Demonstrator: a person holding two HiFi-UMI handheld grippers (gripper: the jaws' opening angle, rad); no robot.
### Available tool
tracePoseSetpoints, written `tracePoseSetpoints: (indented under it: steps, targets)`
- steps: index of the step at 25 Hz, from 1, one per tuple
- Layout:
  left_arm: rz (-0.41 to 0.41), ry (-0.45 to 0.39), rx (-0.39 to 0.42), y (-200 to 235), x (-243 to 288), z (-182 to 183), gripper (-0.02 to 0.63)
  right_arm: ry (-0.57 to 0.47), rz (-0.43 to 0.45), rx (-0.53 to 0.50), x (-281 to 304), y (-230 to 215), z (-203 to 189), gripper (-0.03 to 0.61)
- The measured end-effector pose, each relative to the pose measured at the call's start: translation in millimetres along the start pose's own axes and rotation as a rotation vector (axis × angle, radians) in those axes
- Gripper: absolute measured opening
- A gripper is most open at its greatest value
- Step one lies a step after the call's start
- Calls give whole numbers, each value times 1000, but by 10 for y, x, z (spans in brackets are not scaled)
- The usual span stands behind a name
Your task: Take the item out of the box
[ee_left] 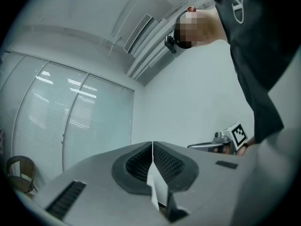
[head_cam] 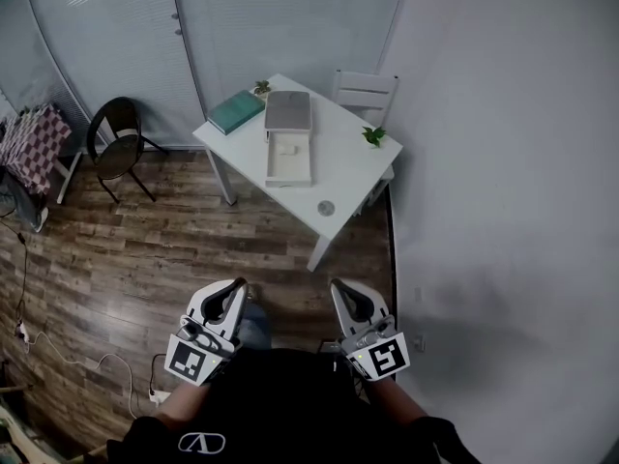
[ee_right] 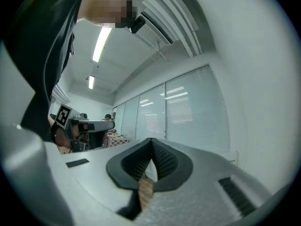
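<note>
An open pale box (head_cam: 290,159) lies on a white table (head_cam: 338,177) across the room, its grey lid (head_cam: 288,111) folded back behind it. A small pale item (head_cam: 287,147) sits inside the box. Both grippers are held close to my body, far from the table. My left gripper (head_cam: 237,286) and right gripper (head_cam: 338,286) are each shut with nothing between the jaws. In the left gripper view the left gripper (ee_left: 152,147) has its tips together, and it points at the wall and blinds. The right gripper (ee_right: 151,142) in its own view is likewise shut and empty.
On the table are a green book (head_cam: 236,111), two small plants (head_cam: 374,135) and a round disc (head_cam: 326,207). A white chair (head_cam: 366,93) stands behind the table, a black chair (head_cam: 118,143) to the left. Wooden floor lies between me and the table; a wall runs along the right.
</note>
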State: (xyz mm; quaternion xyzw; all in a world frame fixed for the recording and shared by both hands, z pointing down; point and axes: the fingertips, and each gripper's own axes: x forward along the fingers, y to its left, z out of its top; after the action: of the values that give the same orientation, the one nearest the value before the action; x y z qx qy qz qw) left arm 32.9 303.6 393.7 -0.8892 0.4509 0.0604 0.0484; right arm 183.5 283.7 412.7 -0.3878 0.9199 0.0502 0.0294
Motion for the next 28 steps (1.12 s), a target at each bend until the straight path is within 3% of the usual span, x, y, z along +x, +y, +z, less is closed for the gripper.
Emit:
tracePoseSetpoints:
  steps: [7, 10, 13, 21, 28]
  targets:
    - [-37, -32, -10, 760, 651, -268, 8, 10, -26, -17, 826, -442, -200, 8]
    - [-67, -88, -22, 1252, 1076, -190, 8, 26, -59, -25, 1345, -684, -236, 8]
    - [-108, -49, -43, 1770, 1429, -301, 8, 39, -87, -34, 1897, -917, -203, 8]
    - [-193, -47, -78, 2905, 2299, -455, 8, 94, -155, -62, 3123, -1527, -330, 8]
    - [-213, -33, -121, 3396, 2822, -687, 8, 130, -169, -69, 3712, -1935, -530, 8]
